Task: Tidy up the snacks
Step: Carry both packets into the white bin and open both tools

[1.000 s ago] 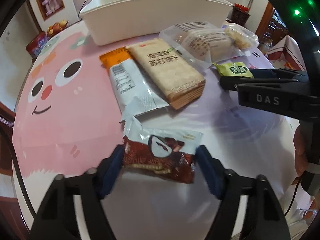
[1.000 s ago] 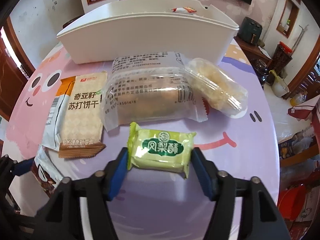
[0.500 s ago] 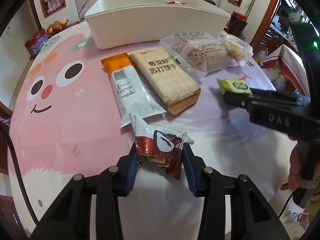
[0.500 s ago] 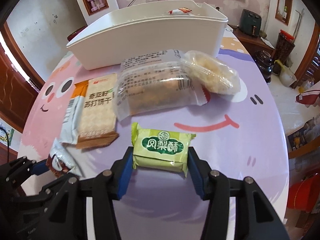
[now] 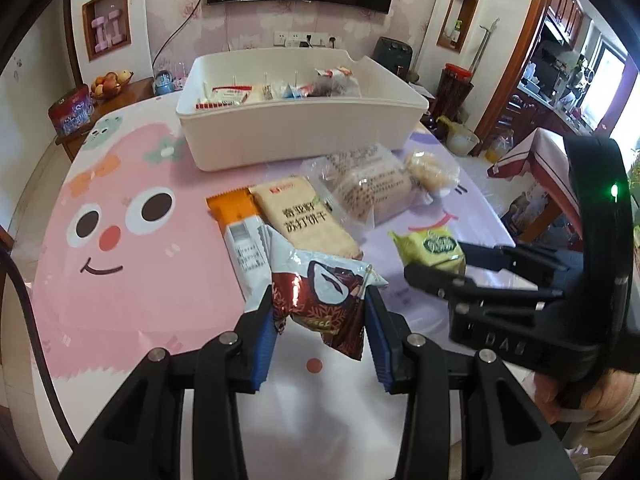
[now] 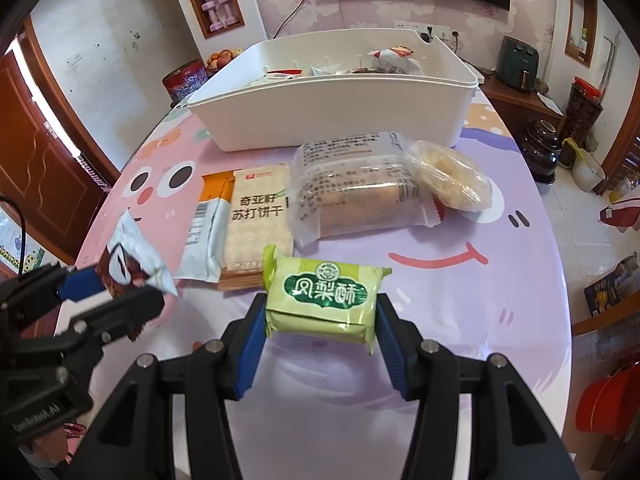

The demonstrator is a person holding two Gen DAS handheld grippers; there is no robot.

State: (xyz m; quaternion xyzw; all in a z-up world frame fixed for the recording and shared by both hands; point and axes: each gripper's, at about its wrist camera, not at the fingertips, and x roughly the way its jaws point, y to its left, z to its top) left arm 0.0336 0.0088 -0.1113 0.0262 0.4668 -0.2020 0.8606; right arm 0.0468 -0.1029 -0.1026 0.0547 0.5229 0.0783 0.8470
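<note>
My left gripper (image 5: pixel 319 312) is shut on a brown and white snack packet (image 5: pixel 324 300), lifted off the tablecloth; the same left gripper (image 6: pixel 116 284) and brown packet (image 6: pixel 128 264) show at the left of the right wrist view. My right gripper (image 6: pixel 322 322) is shut on a green pastry packet (image 6: pixel 324 300), also raised; in the left wrist view that right gripper (image 5: pixel 434 258) and green packet (image 5: pixel 432 246) sit at the right. A white bin (image 5: pixel 300 136) with several snacks inside stands at the far side of the table.
On the cartoon tablecloth (image 6: pixel 440 320) lie a beige cracker pack (image 6: pixel 258 220), a white and orange wrapper (image 6: pixel 206 232), a clear-wrapped cake (image 6: pixel 356 204) and a round clear-wrapped pastry (image 6: pixel 450 182). A red tin (image 5: pixel 72 114) and fruit sit on a side cabinet. A hand (image 5: pixel 572 396) holds the right gripper.
The left gripper closed on the brown packet and lifted it. The right gripper tightened on the green packet and raised it. Both views now look higher, into the bin.
</note>
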